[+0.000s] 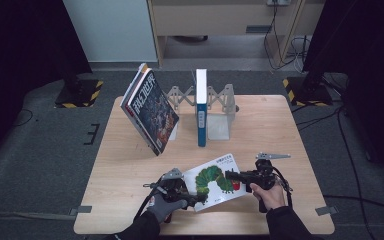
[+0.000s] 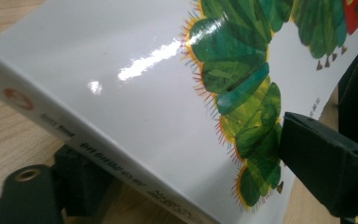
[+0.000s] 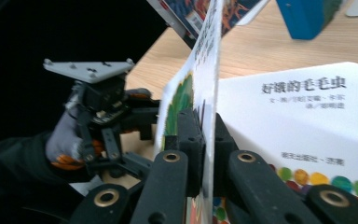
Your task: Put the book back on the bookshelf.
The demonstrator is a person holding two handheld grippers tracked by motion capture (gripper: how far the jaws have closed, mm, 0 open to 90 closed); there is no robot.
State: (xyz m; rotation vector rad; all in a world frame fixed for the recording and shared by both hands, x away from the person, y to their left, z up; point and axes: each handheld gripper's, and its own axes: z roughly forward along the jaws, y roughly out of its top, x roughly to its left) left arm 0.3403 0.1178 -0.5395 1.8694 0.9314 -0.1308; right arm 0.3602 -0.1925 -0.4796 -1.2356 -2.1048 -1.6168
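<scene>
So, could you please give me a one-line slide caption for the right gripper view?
Right gripper pinches the caterpillar book's front cover, lifting it off the title page.

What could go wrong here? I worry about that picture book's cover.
The right gripper is shut on the front cover alone, lifted upright off the title page. Pulling further could crease or tear it at the hinge. The left gripper clamps the caterpillar book at its spine edge; the glossy board may slip out. If the book swings, it could knock the leaning magazine.
</scene>
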